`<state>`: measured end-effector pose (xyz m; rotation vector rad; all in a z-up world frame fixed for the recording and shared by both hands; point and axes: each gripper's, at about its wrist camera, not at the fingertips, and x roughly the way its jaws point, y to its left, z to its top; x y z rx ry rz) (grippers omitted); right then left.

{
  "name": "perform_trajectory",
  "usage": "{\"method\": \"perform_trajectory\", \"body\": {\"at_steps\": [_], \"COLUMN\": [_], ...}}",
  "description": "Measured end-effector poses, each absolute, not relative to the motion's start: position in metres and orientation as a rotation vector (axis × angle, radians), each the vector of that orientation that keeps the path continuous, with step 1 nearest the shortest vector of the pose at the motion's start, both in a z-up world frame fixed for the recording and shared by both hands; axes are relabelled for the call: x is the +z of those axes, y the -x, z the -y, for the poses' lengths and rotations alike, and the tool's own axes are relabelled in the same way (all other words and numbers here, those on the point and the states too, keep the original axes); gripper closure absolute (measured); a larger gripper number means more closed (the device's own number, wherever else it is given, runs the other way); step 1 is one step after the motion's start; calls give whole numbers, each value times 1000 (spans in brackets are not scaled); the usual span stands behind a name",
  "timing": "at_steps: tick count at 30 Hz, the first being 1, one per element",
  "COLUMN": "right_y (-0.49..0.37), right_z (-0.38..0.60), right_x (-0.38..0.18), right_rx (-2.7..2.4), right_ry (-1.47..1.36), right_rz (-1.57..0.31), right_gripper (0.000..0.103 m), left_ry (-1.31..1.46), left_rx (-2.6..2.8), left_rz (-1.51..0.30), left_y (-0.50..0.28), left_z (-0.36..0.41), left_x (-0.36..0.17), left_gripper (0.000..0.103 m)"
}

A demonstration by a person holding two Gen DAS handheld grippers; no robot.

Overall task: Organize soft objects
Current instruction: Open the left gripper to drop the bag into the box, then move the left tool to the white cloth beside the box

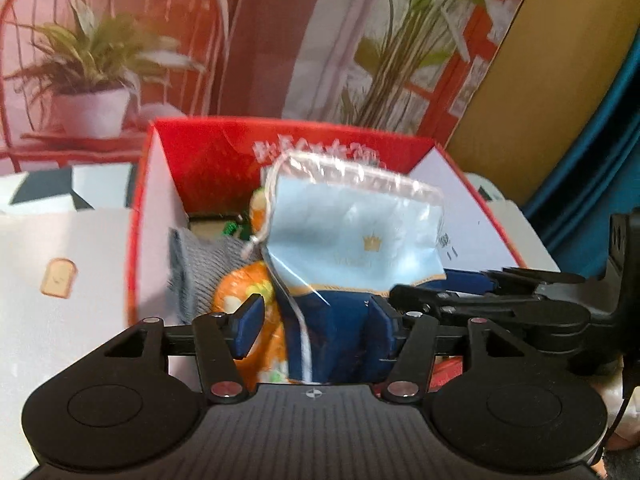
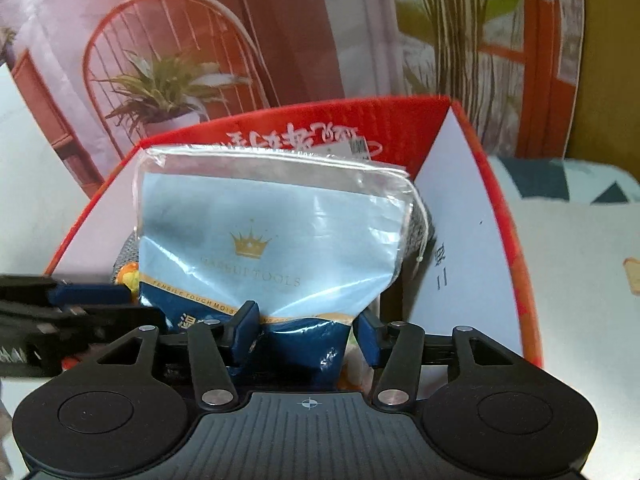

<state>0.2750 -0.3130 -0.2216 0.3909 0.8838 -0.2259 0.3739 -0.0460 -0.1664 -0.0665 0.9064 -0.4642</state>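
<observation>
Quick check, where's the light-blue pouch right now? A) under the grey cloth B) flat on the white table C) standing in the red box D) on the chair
C: the pouch stands upright inside the red box, between both grippers' open jaws.

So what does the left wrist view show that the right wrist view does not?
Only the left wrist view shows the orange soft toy beside a grey knitted cloth, plus a toast picture on white. Only the right wrist view shows the packet's printed letters and handwritten marks on the box wall. Both show the blue crown packet standing in the red box.
</observation>
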Motion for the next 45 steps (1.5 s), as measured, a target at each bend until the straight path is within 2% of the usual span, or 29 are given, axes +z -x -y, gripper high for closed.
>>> {"method": "perform_trajectory", "body": {"at_steps": [2,4,8,12,14,16,23,37,45], "right_y": [-270,-265,-253,-241,-234,-227,-202,-142,-119], "right_z": [312,312,309,304,304,304,298,270,248], "right_x": [-216,-208,-192,-177,-171,-166,-159,-173,-200], "right_rx": [-227,-220,-214,-204,-199,-197,-208,-241,-229], "right_ry": [-370,-355,-305,-267,-285,-303,-302,-285,-245], "right_rz": [-859,-829,-763,-693,-644,-609,-519,-430,-442], "right_gripper": [40,40,22,7,1,0,0,0,0], "left_ry": [65,51,0,-44,-54,-65,-57,-38,10], "left_rx": [-456,-444,-429,-418,-423,-423,-372,-255,-226], "left_rz": [-875,-843,-768,-697,-663,-636,-574,-510,-563], "left_y": [-368,-362,-346,-325,-313,-302,-269,-212,-194], "left_z": [42,39,35,33,30,28,9,-13,-25], "left_x": [-158,-150,-136,-124,-118,-113,-110,-140,-166], "left_gripper": [40,35,25,9,4,0,0,0,0]}}
